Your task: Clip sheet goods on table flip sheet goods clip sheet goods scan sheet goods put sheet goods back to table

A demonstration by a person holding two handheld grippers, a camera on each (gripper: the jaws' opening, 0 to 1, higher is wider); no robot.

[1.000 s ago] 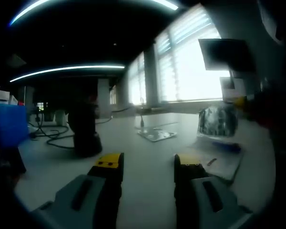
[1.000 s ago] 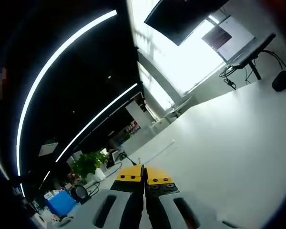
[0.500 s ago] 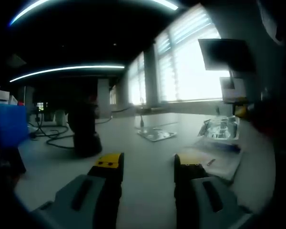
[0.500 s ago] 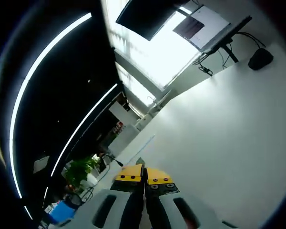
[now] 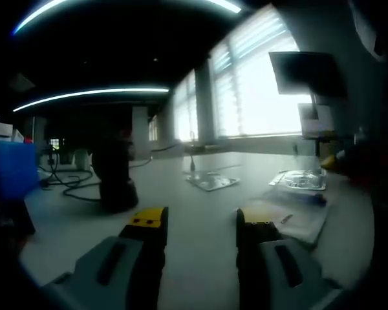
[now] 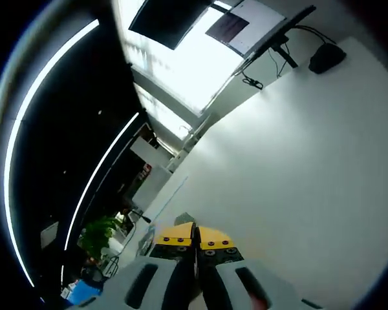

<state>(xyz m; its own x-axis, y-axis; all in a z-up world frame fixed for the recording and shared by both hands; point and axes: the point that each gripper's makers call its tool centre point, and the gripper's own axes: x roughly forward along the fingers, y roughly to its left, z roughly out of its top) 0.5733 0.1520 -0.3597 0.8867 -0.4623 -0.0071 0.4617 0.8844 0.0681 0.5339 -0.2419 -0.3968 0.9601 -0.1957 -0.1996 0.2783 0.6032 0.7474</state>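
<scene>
In the left gripper view, the left gripper sat low over the pale counter with its yellow-tipped jaws spread apart and nothing between them. Beyond the jaws a shiny flat sheet lay on the counter, and off to the right a clear sheet goods pack lay flat on the counter too, near some papers. To the left stood a dark scanner stand with black cables trailing beside it and a blue bin at the edge. Bright windows ran along the far wall, under a dark monitor

In the right gripper view, the right gripper had its yellow-tipped jaws pressed together; whether they pinched anything could not be told. Past them stretched the white counter, with a dark mouse and a laptop on a stand at its far end, and a green plant to the left
</scene>
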